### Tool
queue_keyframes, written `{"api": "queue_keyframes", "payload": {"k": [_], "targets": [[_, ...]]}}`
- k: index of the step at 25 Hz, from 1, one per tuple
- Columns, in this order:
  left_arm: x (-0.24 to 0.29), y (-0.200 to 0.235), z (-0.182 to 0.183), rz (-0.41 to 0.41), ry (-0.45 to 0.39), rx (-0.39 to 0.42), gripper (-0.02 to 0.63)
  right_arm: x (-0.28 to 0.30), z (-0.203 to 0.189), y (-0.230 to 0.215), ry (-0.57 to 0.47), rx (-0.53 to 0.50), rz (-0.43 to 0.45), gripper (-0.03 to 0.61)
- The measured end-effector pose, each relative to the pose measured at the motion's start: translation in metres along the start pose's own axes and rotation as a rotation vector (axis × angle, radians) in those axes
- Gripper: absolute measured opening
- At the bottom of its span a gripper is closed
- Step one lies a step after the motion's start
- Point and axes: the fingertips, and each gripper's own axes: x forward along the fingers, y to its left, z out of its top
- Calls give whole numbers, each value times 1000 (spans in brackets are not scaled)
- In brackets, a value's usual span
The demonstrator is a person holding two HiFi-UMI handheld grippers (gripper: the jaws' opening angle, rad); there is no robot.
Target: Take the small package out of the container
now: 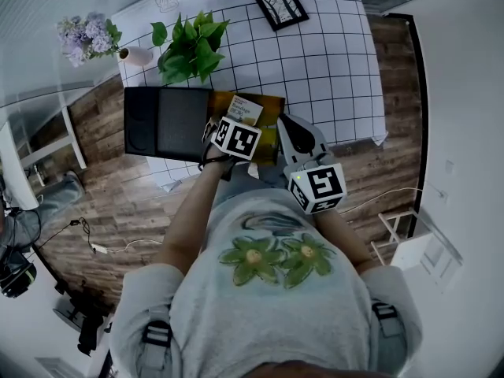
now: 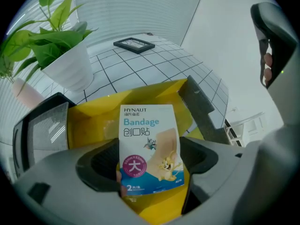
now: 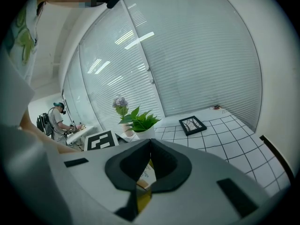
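Observation:
A small white bandage package point(image 2: 147, 139) lies in the open yellow container point(image 2: 93, 116), print side up. My left gripper point(image 2: 150, 161) points steeply down over it, open, with the package between the wide jaws and neither pad pressing on it. In the head view the package point(image 1: 246, 110) shows at the far end of the container point(image 1: 272, 109), and the left gripper's marker cube point(image 1: 236, 138) hides its jaws. My right gripper point(image 3: 150, 142) is shut with nothing in it, hanging beside the container's right end point(image 1: 290, 128).
A black flat case point(image 1: 165, 123) lies against the container's left side. On the white gridded cloth point(image 1: 331, 61) stand a potted plant point(image 1: 189, 50), a vase of purple flowers point(image 1: 90, 38) and a framed picture point(image 1: 279, 4). Another person point(image 3: 58, 118) stands far off.

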Motion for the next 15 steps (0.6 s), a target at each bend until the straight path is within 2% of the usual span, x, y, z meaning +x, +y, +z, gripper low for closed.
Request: {"api": "queue_keyframes", "payload": {"k": [7, 15], "targets": [[0, -1, 0, 6, -15, 5, 385, -2, 10, 9, -30, -8, 11, 6], [-1, -1, 0, 8, -23, 10, 385, -10, 25, 14, -70, -33, -16, 6]]}}
